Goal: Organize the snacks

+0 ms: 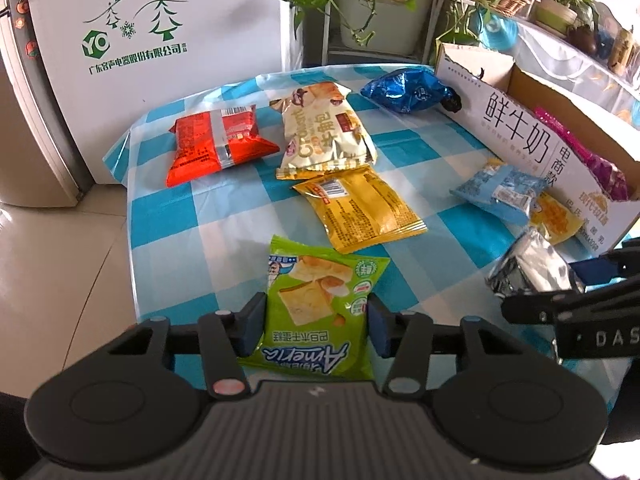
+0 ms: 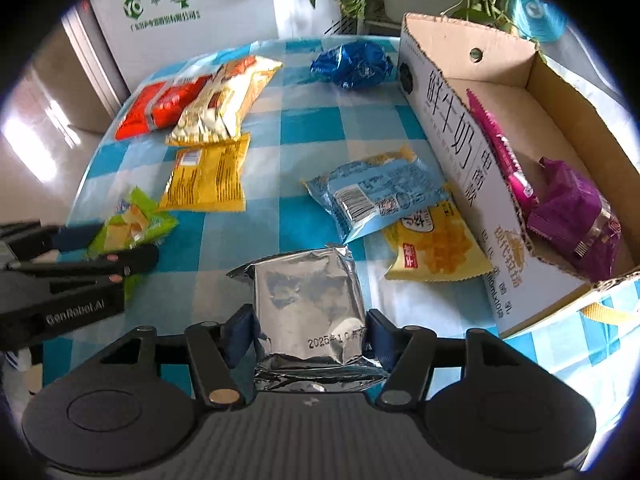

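On a bench (image 1: 192, 216) draped in a blue-and-white checked cloth, loose snack packets lie scattered beside an open cardboard milk box (image 2: 448, 152) that serves as the collecting bin.

Seen from the left wrist, the left gripper (image 1: 316, 322) has its jaws closed narrowly on a green cake packet (image 1: 320, 300) at 6 o'clock, the pads pinching its two long edges so that it can be lifted flat. Seen from the right wrist, the right gripper (image 2: 308, 336) has its jaws clamped on a silver foil packet (image 2: 308, 304), also at 6 o'clock, gripped across its width near the crimped end.

The box stands at 2 o'clock in the right wrist view, its open top facing up, so packets can be dropped in from above. It already holds a pink packet (image 2: 504, 160) leaning against the near wall and a purple packet (image 2: 572, 216) on the floor of the box, which suggests the sorting is partly done.

Still on the cloth in the left wrist view: a red packet (image 1: 218, 142) at 10 o'clock, a cream croissant packet (image 1: 324, 132) overlapping a yellow packet (image 1: 360, 208) towards 12 o'clock, a crumpled blue foil packet (image 1: 408, 90) at 1 o'clock, and a pale blue packet (image 1: 500, 192) lying over a second yellow one just beside the box.

Both held packets probably go into the box next.
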